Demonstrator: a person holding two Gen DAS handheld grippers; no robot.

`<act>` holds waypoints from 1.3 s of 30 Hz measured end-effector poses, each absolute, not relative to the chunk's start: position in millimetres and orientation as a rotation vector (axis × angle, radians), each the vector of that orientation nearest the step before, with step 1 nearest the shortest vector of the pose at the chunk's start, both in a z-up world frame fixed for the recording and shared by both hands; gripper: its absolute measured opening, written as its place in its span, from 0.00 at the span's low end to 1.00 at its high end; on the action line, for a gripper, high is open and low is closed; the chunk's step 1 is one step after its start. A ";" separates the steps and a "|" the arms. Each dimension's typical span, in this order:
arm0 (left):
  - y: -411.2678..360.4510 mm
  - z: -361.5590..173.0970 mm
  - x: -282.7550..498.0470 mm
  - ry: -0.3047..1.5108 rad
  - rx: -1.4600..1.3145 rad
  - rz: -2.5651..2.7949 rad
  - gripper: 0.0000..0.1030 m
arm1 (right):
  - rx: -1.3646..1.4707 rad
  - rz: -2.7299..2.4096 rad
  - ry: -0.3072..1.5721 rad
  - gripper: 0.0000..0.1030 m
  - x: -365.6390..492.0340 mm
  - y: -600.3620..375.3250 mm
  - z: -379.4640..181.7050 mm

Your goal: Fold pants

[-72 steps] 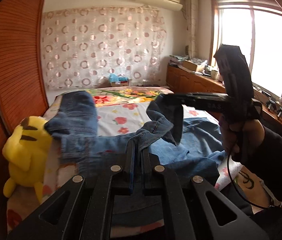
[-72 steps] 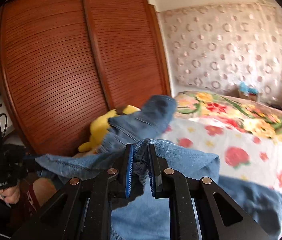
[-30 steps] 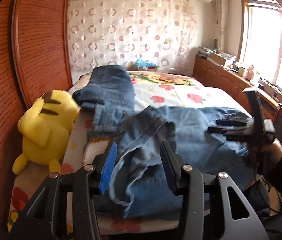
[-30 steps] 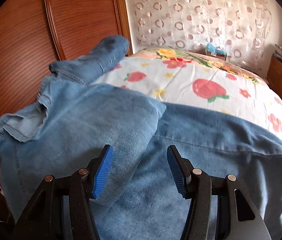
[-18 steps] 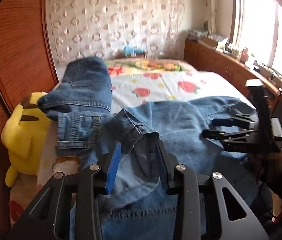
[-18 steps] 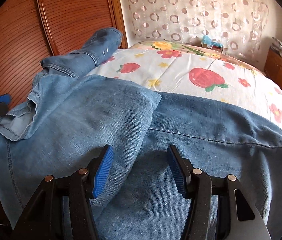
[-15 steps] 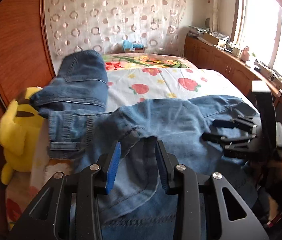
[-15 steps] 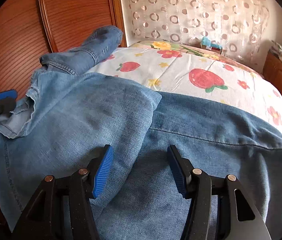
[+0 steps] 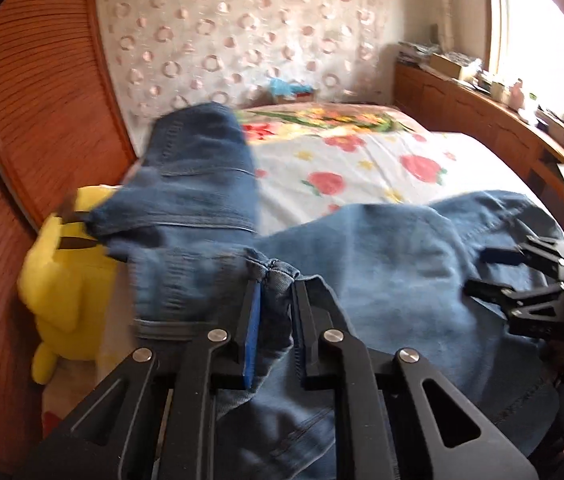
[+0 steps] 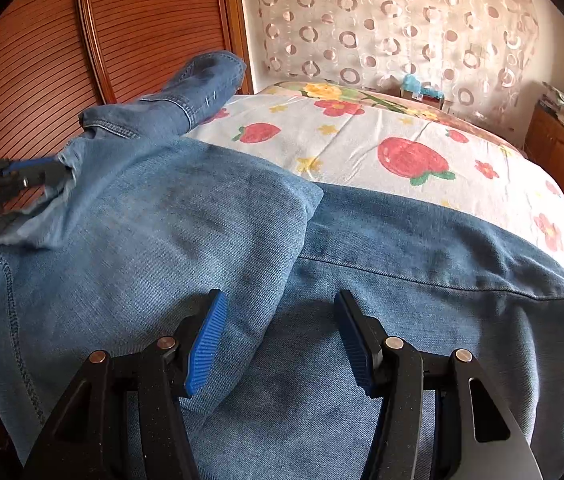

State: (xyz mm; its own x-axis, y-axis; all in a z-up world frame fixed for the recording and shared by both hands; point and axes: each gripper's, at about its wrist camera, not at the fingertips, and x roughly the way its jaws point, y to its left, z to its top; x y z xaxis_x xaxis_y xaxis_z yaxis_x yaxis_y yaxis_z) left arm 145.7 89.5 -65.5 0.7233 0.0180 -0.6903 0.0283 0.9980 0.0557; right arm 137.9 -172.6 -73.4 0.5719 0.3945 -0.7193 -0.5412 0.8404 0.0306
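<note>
Light blue jeans [image 9: 394, 256] lie across the near part of the bed; they also fill the right wrist view [image 10: 402, 280], with one part folded over another. My left gripper [image 9: 275, 292] is shut on a bunched edge of the jeans at their left end; it shows at the left edge of the right wrist view [image 10: 47, 178]. My right gripper [image 10: 279, 332] is open and empty, just above the jeans' middle; it also shows at the right of the left wrist view [image 9: 494, 276].
Darker folded jeans [image 9: 197, 176] lie at the bed's left edge, partly over a yellow plush toy [image 9: 61, 280]. The floral bedsheet [image 10: 402, 140] stretches beyond. A wooden wardrobe [image 10: 129, 20] stands on the left, a wooden cabinet [image 9: 478, 120] under the window on the right.
My left gripper has closed from open onto the bunched edge of the jeans. My right gripper stays open over the jeans and has hardly moved.
</note>
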 end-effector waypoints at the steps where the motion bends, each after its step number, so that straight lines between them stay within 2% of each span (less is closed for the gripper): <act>1: 96.4 -63.2 146.1 0.760 0.060 0.005 0.15 | -0.203 0.552 0.789 0.56 137.6 -172.5 -73.5; 6: 134.0 -51.1 143.5 0.747 0.043 0.064 0.18 | -0.207 0.550 0.788 0.56 136.7 -172.4 -73.0; 11: 152.6 -44.7 136.1 0.722 0.010 0.058 0.42 | -0.215 0.548 0.787 0.56 135.9 -173.5 -72.6; 12: 153.4 -44.1 132.8 0.717 0.000 0.054 0.43 | -0.214 0.549 0.787 0.56 135.8 -173.6 -72.6; 19: 126.7 -38.3 97.4 0.637 -0.038 -0.060 0.44 | -0.215 0.547 0.786 0.56 135.3 -172.9 -72.8; 28: 80.5 -72.2 107.5 0.736 -0.015 -0.150 0.44 | -0.218 0.548 0.784 0.56 134.3 -174.8 -72.7; 29: 79.9 -74.6 108.3 0.740 -0.006 -0.143 0.43 | -0.218 0.548 0.784 0.56 134.2 -174.8 -73.0; 30: 79.8 -77.2 111.5 0.744 0.006 -0.138 0.36 | -0.218 0.548 0.784 0.56 134.0 -174.6 -73.1; 31: 81.4 -78.8 114.4 0.751 0.013 -0.129 0.12 | -0.218 0.548 0.784 0.56 134.2 -174.8 -72.6; 32: 84.3 -79.9 116.7 0.761 0.015 -0.108 0.06 | -0.218 0.548 0.784 0.56 134.1 -174.9 -72.8; 39: 139.1 -67.0 122.9 0.725 -0.013 0.046 0.04 | -0.216 0.549 0.783 0.56 133.8 -175.3 -73.2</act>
State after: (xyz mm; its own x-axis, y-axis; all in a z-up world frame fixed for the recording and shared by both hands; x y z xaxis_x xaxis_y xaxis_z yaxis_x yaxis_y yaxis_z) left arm 122.9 139.1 -67.0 0.7478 0.0378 -0.6628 -0.0468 0.9989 0.0042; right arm 133.8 -175.3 -73.2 0.5783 0.3872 -0.7180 -0.5433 0.8394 0.0151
